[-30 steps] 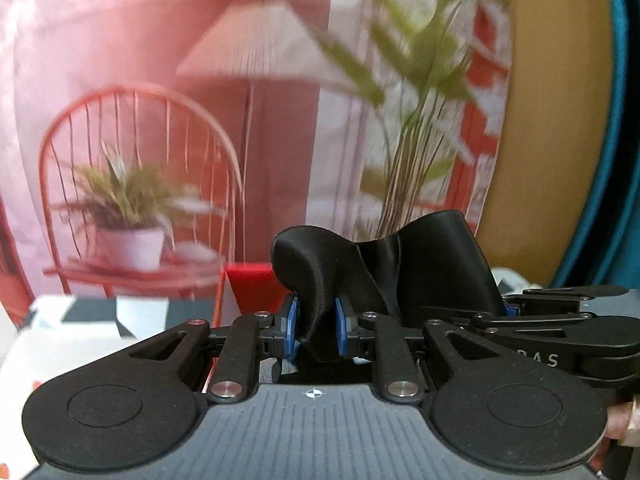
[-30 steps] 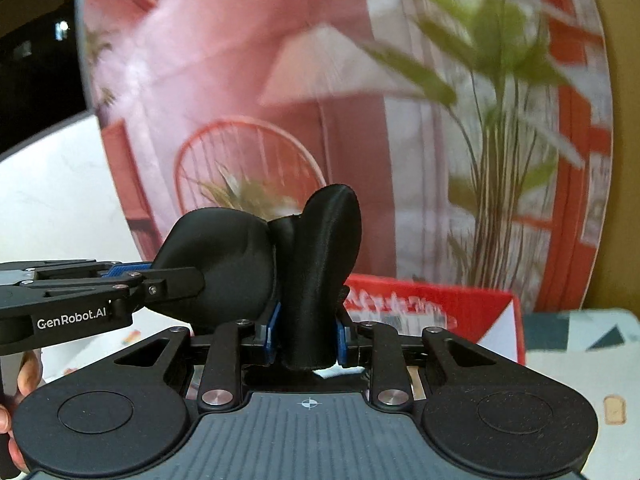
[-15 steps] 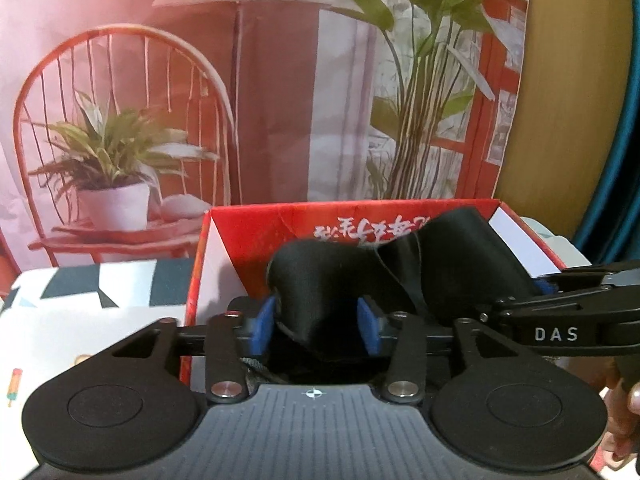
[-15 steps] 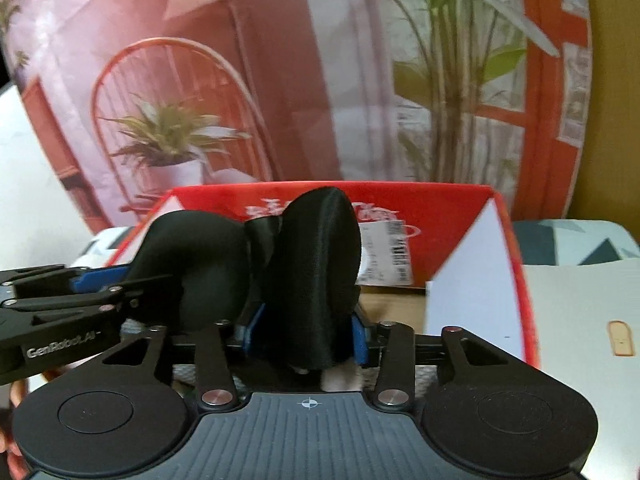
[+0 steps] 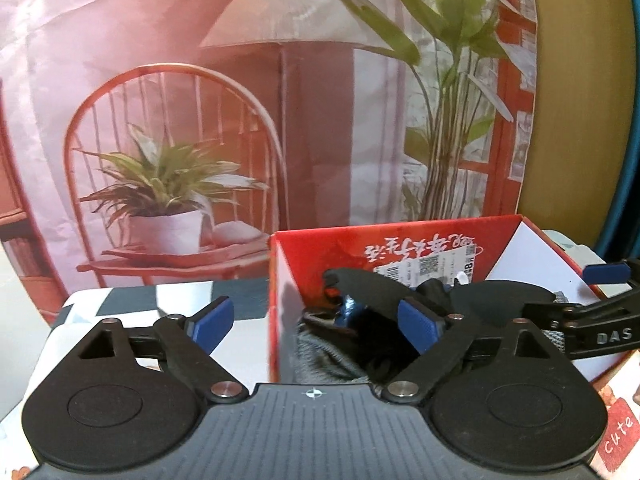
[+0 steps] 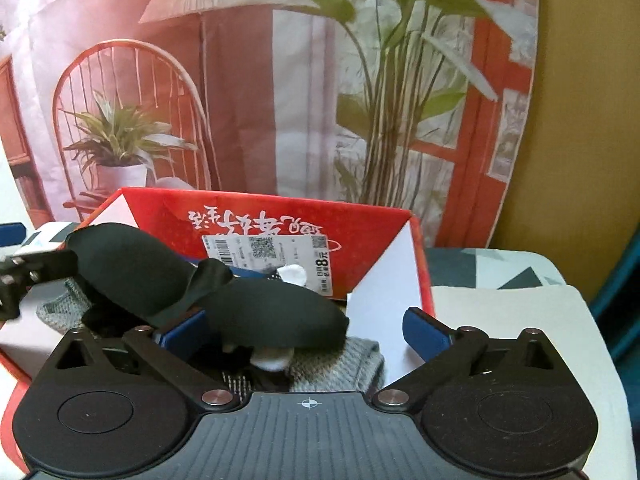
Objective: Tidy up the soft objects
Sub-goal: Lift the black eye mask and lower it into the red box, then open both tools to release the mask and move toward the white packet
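Note:
A black padded eye mask (image 6: pixel 224 300) lies inside the red cardboard box (image 6: pixel 280 220) on top of grey knitted fabric (image 6: pixel 340 364) and other soft items. My right gripper (image 6: pixel 304 328) is open over the box, its jaws wide on either side of the mask's right lobe. My left gripper (image 5: pixel 316 320) is open at the box's left wall (image 5: pixel 280 300); its right finger is inside the box by the mask (image 5: pixel 480 300), its left finger outside. The right gripper also shows at the right edge of the left wrist view (image 5: pixel 600 300).
The box stands on a table with a white and dark patterned cloth (image 6: pixel 500 280). Behind it hangs a printed backdrop (image 5: pixel 240 100) of a chair, lamp and plants. A "cute" printed item (image 5: pixel 616 424) lies at the lower right. A white paper sheet (image 6: pixel 520 320) lies right of the box.
Both grippers lowered the mask into the red box and opened. The mask has dropped from the jaws and now lies flat on the items in the box.

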`<state>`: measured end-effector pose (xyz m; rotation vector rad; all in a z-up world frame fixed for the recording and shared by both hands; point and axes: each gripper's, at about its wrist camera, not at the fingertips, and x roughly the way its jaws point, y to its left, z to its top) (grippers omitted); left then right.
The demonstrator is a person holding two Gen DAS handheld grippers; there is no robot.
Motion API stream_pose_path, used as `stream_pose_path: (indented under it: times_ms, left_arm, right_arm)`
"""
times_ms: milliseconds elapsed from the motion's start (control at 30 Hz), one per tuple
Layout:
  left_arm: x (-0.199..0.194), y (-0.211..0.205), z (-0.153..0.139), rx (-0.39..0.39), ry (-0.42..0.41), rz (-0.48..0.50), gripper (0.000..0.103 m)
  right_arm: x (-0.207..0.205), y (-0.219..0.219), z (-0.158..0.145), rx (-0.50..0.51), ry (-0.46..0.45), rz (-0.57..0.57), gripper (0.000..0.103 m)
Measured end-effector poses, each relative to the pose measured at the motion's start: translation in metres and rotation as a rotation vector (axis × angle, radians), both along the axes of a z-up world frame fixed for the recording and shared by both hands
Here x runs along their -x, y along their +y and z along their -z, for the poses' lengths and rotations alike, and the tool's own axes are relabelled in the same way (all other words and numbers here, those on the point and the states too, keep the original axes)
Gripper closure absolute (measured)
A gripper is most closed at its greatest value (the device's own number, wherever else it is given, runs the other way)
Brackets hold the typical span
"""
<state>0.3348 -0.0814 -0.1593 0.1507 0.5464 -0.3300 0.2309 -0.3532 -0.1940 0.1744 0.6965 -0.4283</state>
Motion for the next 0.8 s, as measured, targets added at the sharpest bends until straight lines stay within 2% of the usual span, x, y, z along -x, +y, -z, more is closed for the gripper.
stream_pose_path:
  times_ms: [233,533,633,800]
  left_arm:
    - [0.046,0.024,-0.001,0.067,-0.007,0.022,0.011]
    - [0.115,0.05,0.038,0.11,0.051,0.016,0.011]
    - [0.127,0.054,0.055,0.108,0.086,0.003,0.011]
    - [0.138,0.061,0.078,0.105,0.116,-0.04,0.011]
  right_arm:
    - [0.044,0.03,-0.015,0.014,-0.126,-0.068,0.001]
    - [0.105,0.089,-0.008,0.059,-0.248,-0.125,0.001]
    - [0.116,0.101,0.007,0.047,-0.226,-0.141,0.001]
    - [0.122,0.124,0.052,0.011,-0.101,-0.169,0.001]
